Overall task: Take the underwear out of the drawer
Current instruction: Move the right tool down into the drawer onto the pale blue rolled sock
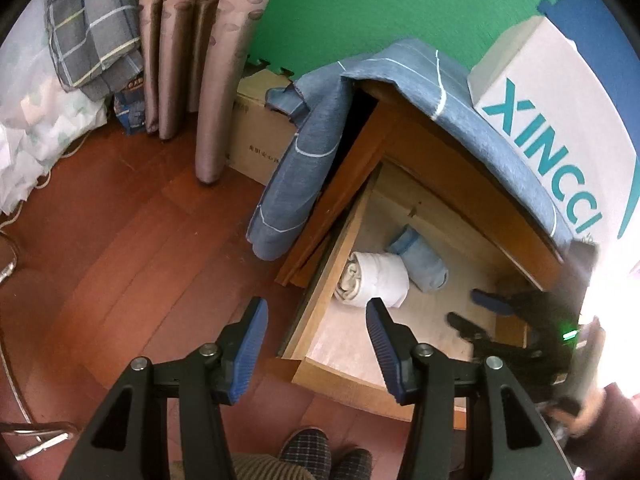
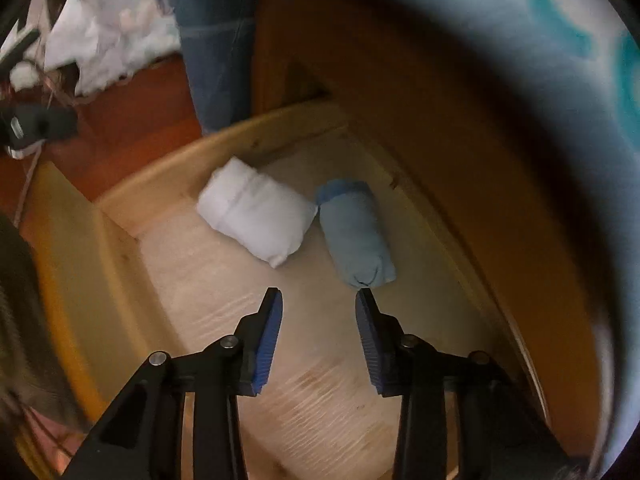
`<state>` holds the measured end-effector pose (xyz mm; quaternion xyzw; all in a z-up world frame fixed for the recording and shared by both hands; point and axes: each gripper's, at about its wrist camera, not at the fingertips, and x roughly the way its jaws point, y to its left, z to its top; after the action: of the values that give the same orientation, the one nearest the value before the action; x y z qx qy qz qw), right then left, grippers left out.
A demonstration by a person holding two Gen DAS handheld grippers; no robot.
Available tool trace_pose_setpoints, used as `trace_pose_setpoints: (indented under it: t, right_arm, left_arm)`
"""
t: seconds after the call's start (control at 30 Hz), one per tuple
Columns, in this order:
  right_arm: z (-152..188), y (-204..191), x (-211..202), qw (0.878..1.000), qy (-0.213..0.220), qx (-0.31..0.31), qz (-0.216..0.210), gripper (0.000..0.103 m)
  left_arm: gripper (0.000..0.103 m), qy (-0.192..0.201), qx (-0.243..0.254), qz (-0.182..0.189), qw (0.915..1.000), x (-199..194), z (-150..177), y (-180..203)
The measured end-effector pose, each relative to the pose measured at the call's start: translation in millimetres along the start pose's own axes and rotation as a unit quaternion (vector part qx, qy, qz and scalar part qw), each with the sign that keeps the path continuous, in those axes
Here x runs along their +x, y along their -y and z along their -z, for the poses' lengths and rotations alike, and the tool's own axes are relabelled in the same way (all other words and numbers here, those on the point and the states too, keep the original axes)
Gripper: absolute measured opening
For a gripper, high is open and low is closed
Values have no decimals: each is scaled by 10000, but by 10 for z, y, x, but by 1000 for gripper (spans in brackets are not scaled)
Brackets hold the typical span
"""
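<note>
My right claw (image 2: pixel 319 296) hangs wide and empty inside the drawer (image 2: pixel 120 200), the blue roll of underwear (image 2: pixel 356 236) just ahead of its right tip, the white roll (image 2: pixel 256 212) ahead-left. I should shift right to straddle the blue roll before closing. My left claw (image 1: pixel 318 307), also wide, waits over the drawer's edge.

Left gripper (image 1: pixel 317 312) and right gripper (image 2: pixel 319 300) alike, black angular frames, silver round screws, ribbed blue finger pads (image 1: pixel 252 350), possibly a dark maroon sleeve (image 1: pixel 612 424), plaid slippers (image 1: pixel 308 454)
</note>
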<state>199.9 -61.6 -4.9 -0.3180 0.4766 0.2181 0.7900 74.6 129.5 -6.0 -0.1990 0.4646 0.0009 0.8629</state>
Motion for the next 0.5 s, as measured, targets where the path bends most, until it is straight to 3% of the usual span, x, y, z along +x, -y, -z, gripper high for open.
trace_pose_setpoints:
  t: [0.17, 0.27, 0.5]
  right_arm:
    - [-29, -96, 255, 9968, 87, -585, 546, 32]
    - [-79, -69, 401, 9972, 48, -539, 522, 32]
    - [-87, -227, 641, 9872, 166, -1163, 1081, 32]
  left_arm:
    - [52, -3, -29, 101, 9999, 10, 0, -8]
    - [52, -17, -75, 127, 9999, 12, 0, -20]
    - [52, -27, -79, 182, 9998, 30, -7, -12]
